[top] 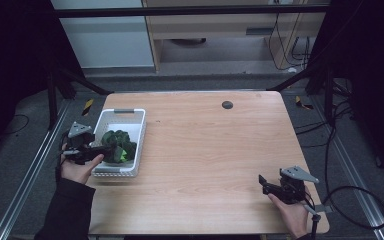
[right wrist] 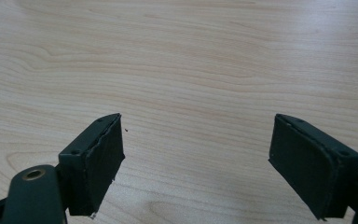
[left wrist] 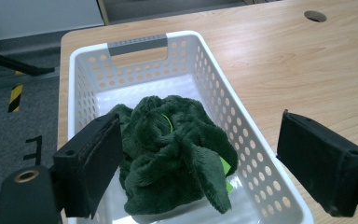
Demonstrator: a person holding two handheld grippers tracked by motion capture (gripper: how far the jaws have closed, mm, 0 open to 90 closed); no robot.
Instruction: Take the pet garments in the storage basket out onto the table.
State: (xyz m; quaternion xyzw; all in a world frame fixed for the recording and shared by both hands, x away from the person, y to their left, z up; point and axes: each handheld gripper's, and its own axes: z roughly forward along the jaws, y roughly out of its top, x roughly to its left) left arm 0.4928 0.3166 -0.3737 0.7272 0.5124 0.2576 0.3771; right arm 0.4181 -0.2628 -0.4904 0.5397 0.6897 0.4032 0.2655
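Observation:
A dark green plush cloth [top: 118, 142] [left wrist: 172, 149] with a bright green tag lies bunched in a white perforated basket [top: 141, 131] [left wrist: 135, 46] near the table's left edge. My left gripper [top: 109, 150] [left wrist: 198, 123] reaches over the basket's near left corner. Its jaws stand wide open on either side of the cloth, and neither pad presses on it. At the front right of the table, a hand holds my right gripper [top: 264, 185] [right wrist: 198, 121] low over bare wood, open and with nothing between its jaws.
The wooden table [top: 210, 145] has a round dark cable hole [top: 227, 104] [left wrist: 315, 16] at the back middle. Black frame legs stand at the far corners. Cables lie on the floor to the right [top: 360, 200].

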